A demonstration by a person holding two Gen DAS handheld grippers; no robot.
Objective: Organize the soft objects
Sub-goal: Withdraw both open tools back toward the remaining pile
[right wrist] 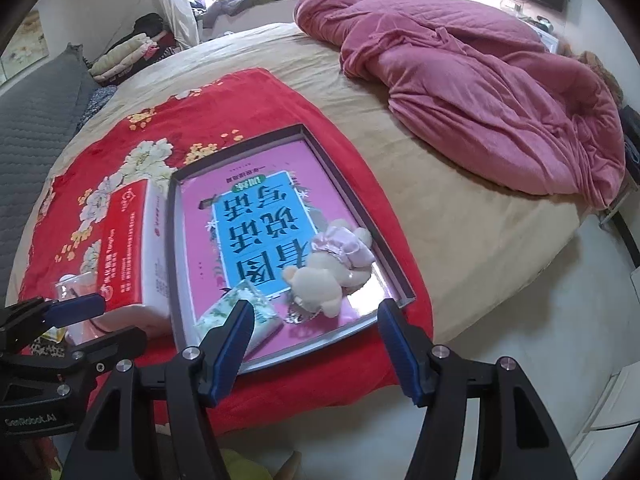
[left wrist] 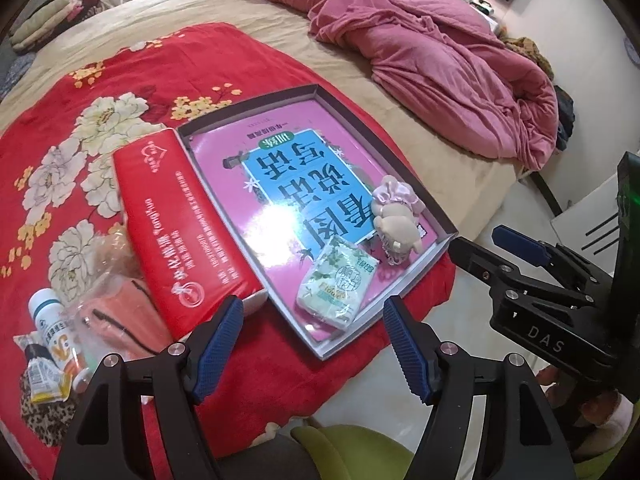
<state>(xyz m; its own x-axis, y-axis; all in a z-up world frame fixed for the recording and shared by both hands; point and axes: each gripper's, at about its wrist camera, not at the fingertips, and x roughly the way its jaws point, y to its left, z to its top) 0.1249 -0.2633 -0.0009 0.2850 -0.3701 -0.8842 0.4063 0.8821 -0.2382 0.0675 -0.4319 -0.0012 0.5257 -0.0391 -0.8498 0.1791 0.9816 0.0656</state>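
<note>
A shallow grey box [left wrist: 390,162] [right wrist: 173,240] lies on a red floral blanket [left wrist: 96,92] [right wrist: 168,120] on the bed. Inside it are a pink and blue book [left wrist: 288,184] [right wrist: 256,216], a small plush bear in a pink dress [left wrist: 394,216] [right wrist: 332,268] and a green tissue pack [left wrist: 338,290] [right wrist: 228,312]. A red tissue package [left wrist: 180,224] [right wrist: 124,248] lies left of the box. My left gripper [left wrist: 314,340] is open and empty, hovering in front of the box. My right gripper [right wrist: 314,344] is open and empty, near the box's front edge; it also shows in the left wrist view [left wrist: 486,246].
A clear bag with orange cloth [left wrist: 116,308], a white bottle [left wrist: 50,316] and small packets [left wrist: 42,376] lie at the blanket's left front. A crumpled pink duvet [left wrist: 432,56] [right wrist: 480,92] covers the far right of the bed. Folded clothes [right wrist: 128,52] sit at the back left. Floor lies right of the bed.
</note>
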